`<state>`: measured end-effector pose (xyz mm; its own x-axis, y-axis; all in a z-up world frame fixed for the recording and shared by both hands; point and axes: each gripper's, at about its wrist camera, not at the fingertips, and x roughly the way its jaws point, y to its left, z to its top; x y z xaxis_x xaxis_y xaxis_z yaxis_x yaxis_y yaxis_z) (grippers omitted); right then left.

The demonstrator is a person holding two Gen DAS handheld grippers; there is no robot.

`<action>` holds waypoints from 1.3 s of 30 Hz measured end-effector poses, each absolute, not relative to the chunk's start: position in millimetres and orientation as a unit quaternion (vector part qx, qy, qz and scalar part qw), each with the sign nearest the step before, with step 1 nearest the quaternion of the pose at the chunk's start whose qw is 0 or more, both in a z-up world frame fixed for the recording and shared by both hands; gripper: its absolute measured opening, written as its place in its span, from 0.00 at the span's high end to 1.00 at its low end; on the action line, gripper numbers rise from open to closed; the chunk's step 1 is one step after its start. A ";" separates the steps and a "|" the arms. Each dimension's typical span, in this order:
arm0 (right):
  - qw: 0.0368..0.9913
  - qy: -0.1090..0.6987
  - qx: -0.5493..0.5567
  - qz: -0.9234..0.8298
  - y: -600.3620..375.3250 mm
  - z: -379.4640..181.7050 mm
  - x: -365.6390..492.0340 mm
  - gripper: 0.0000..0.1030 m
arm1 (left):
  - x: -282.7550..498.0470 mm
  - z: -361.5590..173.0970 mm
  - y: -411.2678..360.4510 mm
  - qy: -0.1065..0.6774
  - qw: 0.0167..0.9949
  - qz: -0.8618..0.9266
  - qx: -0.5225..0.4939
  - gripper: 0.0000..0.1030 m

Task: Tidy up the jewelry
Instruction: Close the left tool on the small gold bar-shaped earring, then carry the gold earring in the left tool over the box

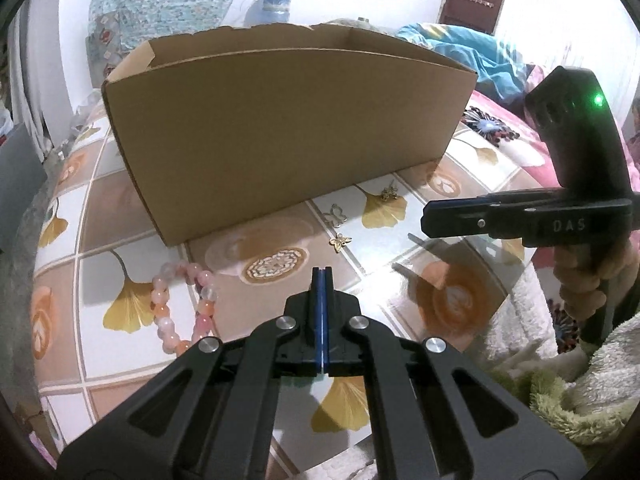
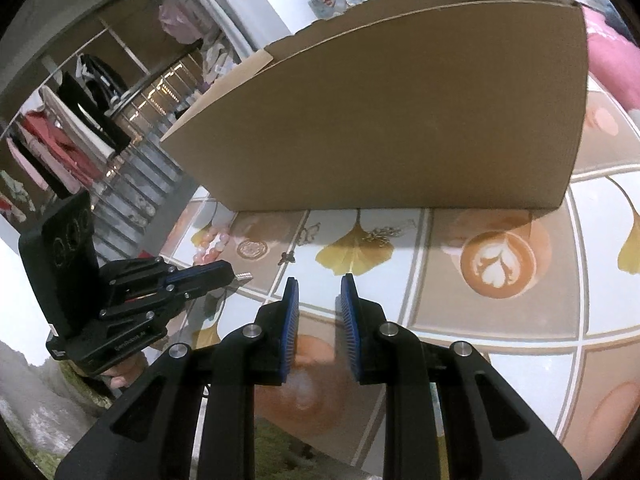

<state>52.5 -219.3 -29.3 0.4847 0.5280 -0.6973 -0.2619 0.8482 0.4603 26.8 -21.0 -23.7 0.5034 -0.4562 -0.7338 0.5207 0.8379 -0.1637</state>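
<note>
An open cardboard box [image 1: 280, 128] [image 2: 400, 120] stands at the back of the patterned table [image 1: 260, 400]. In front of it lie a silver butterfly charm [image 1: 335, 216] [image 2: 307, 235], a small gold butterfly [image 1: 340, 242] [image 2: 287, 257] and a gold cluster piece [image 1: 389, 193] [image 2: 386, 234]. A pink and orange bead bracelet [image 1: 184, 304] [image 2: 210, 246] lies to the left. My left gripper [image 1: 322, 270] [image 2: 230, 270] is shut just above the table, and a small silver piece [image 2: 244, 276] pokes out at its tip. My right gripper [image 2: 318, 280] [image 1: 426, 220] hovers open with nothing between its fingers.
A hand [image 1: 580, 280] holds the right gripper's handle at the table's right edge. Fluffy white and green fabric [image 1: 560, 380] lies below it. Bedding [image 1: 460, 48] is piled behind the box. Clothes hang on a rack [image 2: 60, 132] far left.
</note>
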 end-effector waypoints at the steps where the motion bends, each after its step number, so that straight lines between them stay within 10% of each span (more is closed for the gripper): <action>1: 0.849 0.452 0.144 0.233 -218.3 -29.6 53.1 0.78 | 26.8 -25.0 -20.7 0.413 0.864 -0.285 0.037 1.00; 11: 0.843 0.469 0.114 0.236 -204.5 -31.5 62.2 0.78 | 21.9 -28.3 -22.4 0.413 0.862 -0.289 0.047 0.83; 39: 0.863 0.445 0.062 0.232 -187.4 -25.0 56.7 0.78 | 27.6 -25.5 -34.6 0.409 0.870 -0.256 0.100 0.96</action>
